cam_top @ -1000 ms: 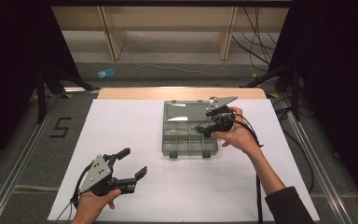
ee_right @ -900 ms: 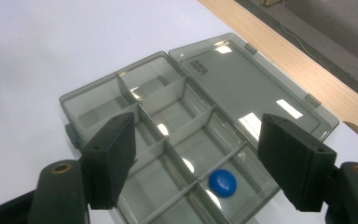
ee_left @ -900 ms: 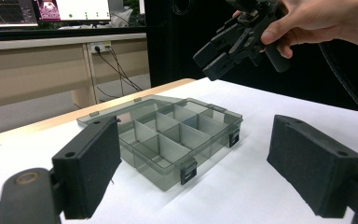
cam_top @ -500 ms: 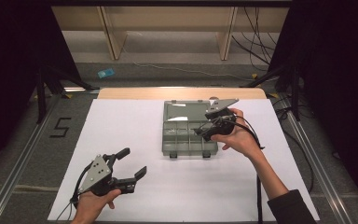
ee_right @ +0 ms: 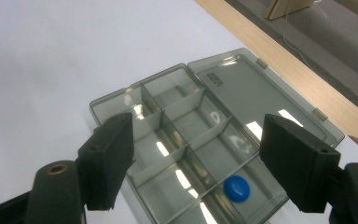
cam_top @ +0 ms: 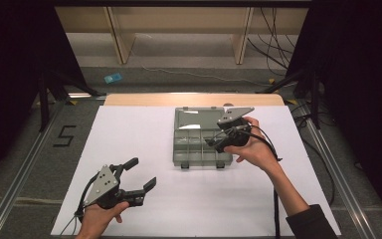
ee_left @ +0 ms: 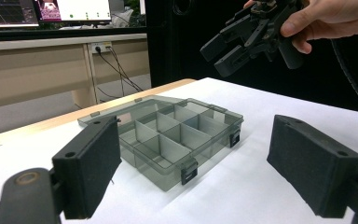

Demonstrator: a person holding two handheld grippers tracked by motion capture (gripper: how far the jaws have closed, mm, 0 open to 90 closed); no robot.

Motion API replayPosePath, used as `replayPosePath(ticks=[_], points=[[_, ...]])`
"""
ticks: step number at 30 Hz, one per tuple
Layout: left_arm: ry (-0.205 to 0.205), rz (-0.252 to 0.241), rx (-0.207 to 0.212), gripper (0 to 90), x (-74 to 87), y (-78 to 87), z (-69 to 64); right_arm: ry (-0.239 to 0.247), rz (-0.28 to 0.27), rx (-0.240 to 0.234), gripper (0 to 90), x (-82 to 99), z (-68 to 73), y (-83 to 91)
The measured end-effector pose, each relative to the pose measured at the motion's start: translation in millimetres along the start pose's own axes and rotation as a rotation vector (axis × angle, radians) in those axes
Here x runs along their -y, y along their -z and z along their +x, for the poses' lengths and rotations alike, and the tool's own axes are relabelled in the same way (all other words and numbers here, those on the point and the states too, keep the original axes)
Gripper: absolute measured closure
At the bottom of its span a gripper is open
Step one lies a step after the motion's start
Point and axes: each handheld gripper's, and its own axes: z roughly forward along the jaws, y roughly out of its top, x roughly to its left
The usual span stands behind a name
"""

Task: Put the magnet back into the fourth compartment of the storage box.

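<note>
White paper covers your table (cam_top: pixel 144 134), and a strip of bare wood shows along its far edge. On the grey floor at the left you can read a big black number 5 (cam_top: pixel 64 135). A small blue thing (cam_top: pixel 112 78) lies on the floor farther back, too small to tell what it is.

Your left gripper (cam_top: pixel 135 174) sits low near the front left edge of the table. Its jaws are spread wide with nothing between them. In the left gripper view, you look across open white paper toward the box.

The smoky see-through box (cam_top: pixel 199 144) sits in the middle of the table, a bit toward the back. Its lid (ee_right: pixel 256 93) is flipped open and lies flat behind it, close to the wood strip. The lid has small raised writing (ee_right: pixel 213 78), too blurry to read. The box is split into little walled rooms. A small blue round piece (ee_right: pixel 237 189) lies in one room on the box's right side. Two dark latches hang on its front wall.

Your right gripper (cam_top: pixel 210 144) hovers just above the right part of the box, not touching it. Its jaws are wide apart and hold nothing. There is lots of bare paper to the left, front and right of the box.
</note>
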Motion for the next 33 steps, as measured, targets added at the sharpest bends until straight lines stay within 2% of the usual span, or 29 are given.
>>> replayPosePath(ticks=[1, 3, 5, 6, 9, 31, 33], points=[[0.004, -0.006, 0.003, 16.4, 0.2, -0.5, -0.1, -0.001, -0.015, 0.011, 27.4, 0.5, 1.1, -0.9], [0.003, -0.007, 0.003, 16.4, 0.2, -0.5, -0.1, 0.007, 0.000, -0.005, 27.3, 0.7, 1.7, 0.2], [0.007, -0.017, 0.011, 16.4, 0.5, -1.2, 0.1, 0.002, -0.014, 0.002, 27.3, 1.7, 3.4, -0.9], [0.006, -0.016, 0.009, 16.4, 0.4, -1.2, 0.1, -0.016, -0.007, -0.001, 27.3, 1.9, 5.1, -0.2], [0.005, -0.016, 0.010, 16.4, 0.4, -1.1, 0.1, -0.007, -0.003, -0.019, 26.9, 2.2, 5.7, 1.6], [-0.003, -0.015, 0.012, 16.3, 0.4, -1.1, 0.2, 0.000, -0.046, -0.021, 25.0, 0.7, 21.6, 4.9], [0.001, -0.002, 0.004, 16.4, 0.1, 0.1, -0.4, -0.005, -0.051, -0.018, 24.9, 0.5, 22.9, 6.0]])
